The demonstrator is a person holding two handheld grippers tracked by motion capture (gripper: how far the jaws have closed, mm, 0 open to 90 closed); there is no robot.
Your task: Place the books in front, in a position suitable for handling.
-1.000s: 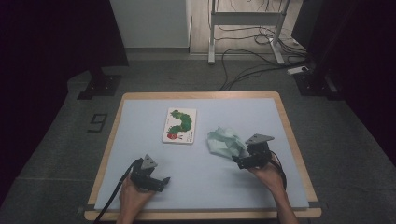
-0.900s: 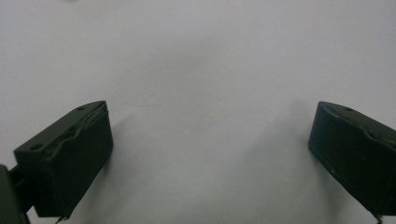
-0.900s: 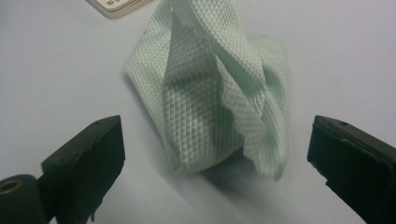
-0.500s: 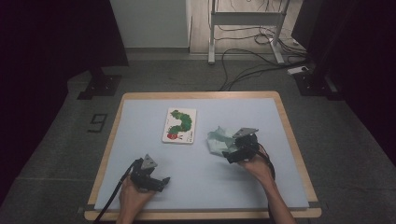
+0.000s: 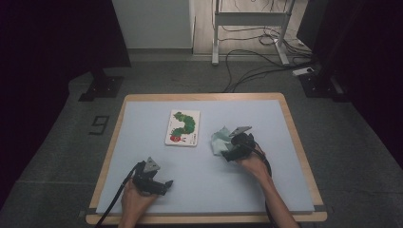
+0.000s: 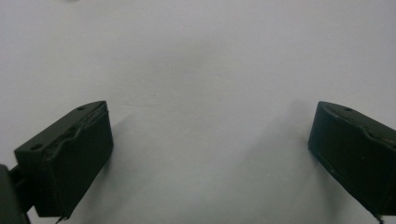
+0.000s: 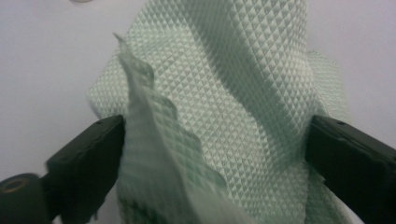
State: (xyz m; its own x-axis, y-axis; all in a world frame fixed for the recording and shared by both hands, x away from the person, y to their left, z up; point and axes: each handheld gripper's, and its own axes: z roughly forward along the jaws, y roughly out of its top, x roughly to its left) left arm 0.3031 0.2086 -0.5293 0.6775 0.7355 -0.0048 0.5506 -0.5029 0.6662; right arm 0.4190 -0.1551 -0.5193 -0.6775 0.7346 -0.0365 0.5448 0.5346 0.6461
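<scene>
High view shows our left gripper (image 5: pixel 166 183) near the table's (image 5: pixel 294 142) front edge, jaws wide apart over bare surface. Farther in, toward the right edge, our right gripper (image 5: pixel 227 153) has just been closing, its spread jaws flanking the crumpled green cloth (image 5: pixel 219 141). Beyond lies the caterpillar card (image 5: pixel 183 128).
</scene>
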